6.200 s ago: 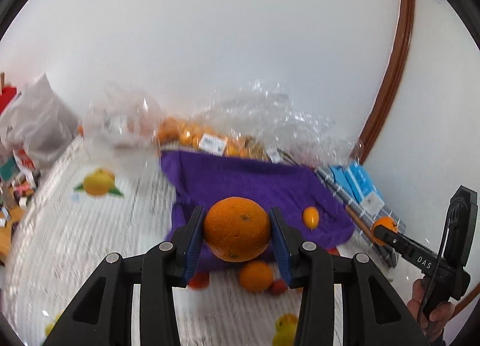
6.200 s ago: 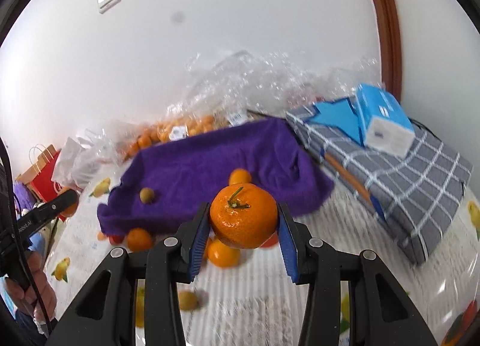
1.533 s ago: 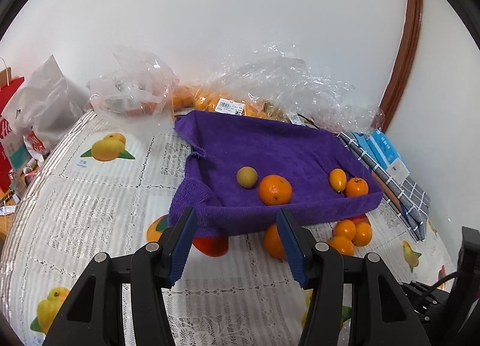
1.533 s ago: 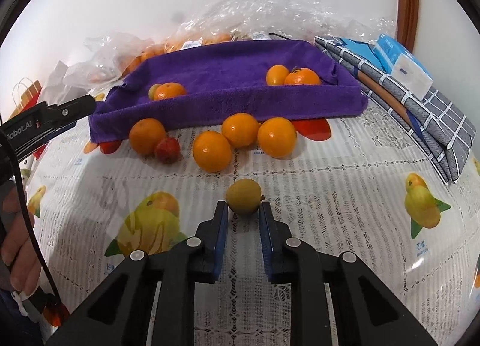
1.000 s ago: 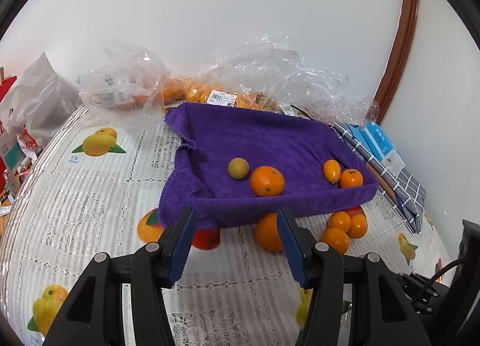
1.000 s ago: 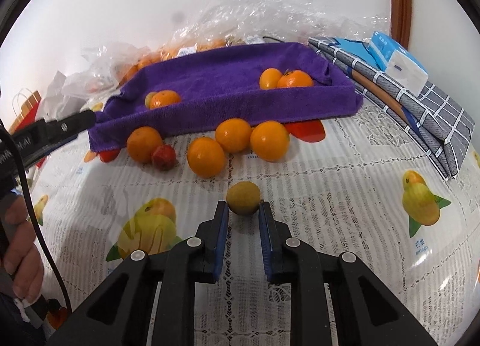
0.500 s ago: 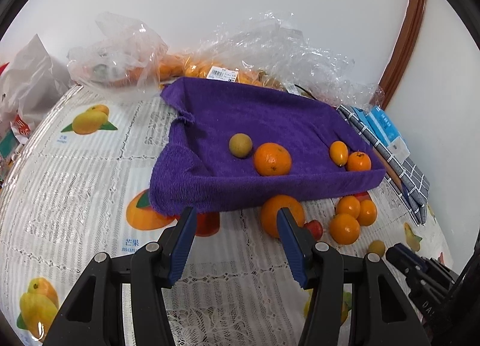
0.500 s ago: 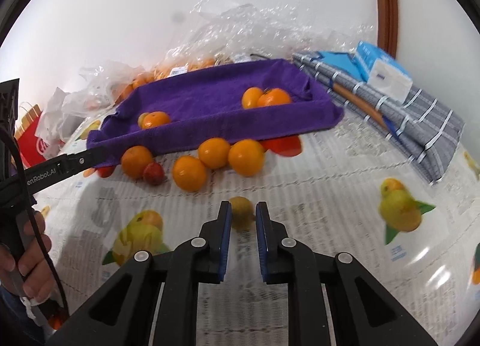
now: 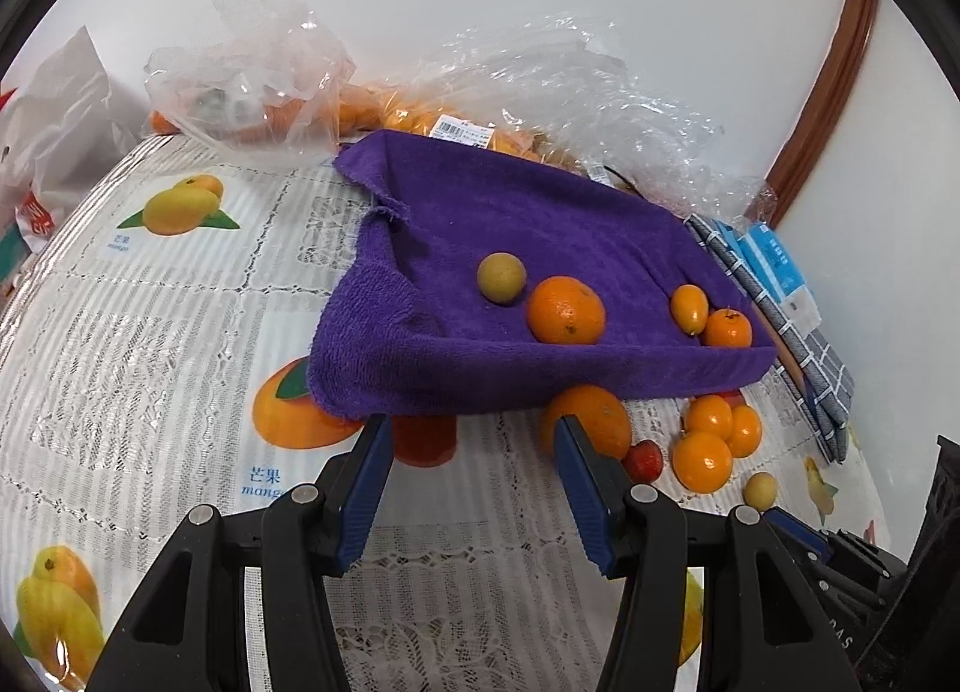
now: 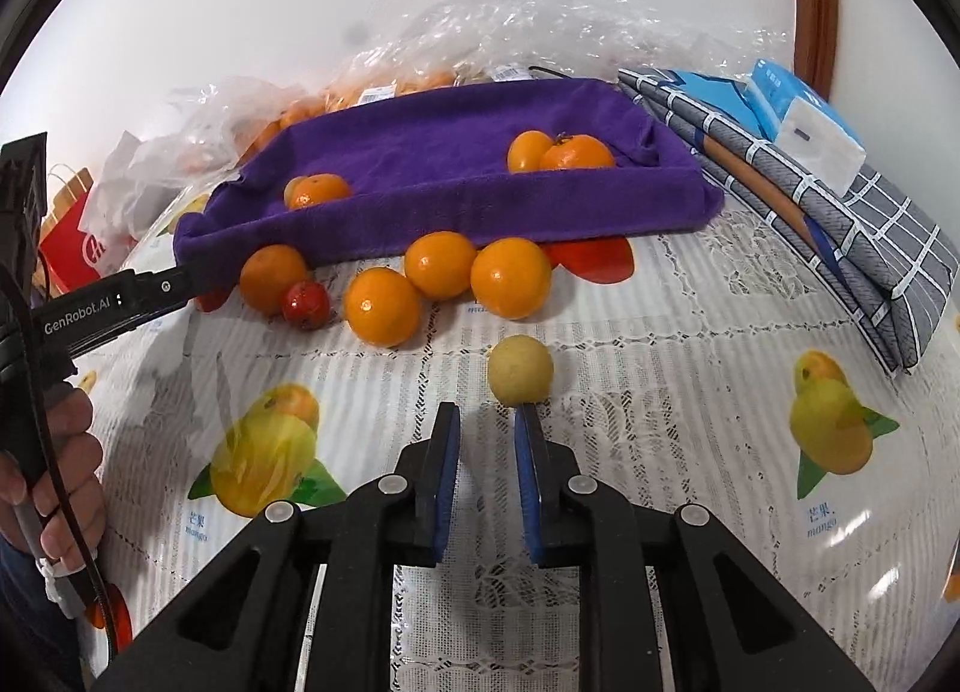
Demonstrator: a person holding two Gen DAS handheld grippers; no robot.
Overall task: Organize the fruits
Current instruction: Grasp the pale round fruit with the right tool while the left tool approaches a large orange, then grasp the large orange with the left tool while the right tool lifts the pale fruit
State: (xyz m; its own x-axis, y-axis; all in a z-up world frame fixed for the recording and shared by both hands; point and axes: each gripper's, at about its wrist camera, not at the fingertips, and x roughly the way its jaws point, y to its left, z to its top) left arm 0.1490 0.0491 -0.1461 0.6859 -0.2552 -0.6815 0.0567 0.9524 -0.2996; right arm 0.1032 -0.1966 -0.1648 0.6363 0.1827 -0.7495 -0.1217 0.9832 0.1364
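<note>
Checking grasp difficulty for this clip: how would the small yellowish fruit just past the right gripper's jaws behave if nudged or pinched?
The small yellowish fruit looks round and lies loose on the tablecloth, so a nudge would probably roll it. Being small and smooth-looking, it might squirt out of an off-centre pinch.

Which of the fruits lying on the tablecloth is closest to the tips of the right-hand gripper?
The small yellowish fruit, alone just beyond the right gripper tips. The oranges and the little red fruit sit farther back, near the purple towel.
</note>
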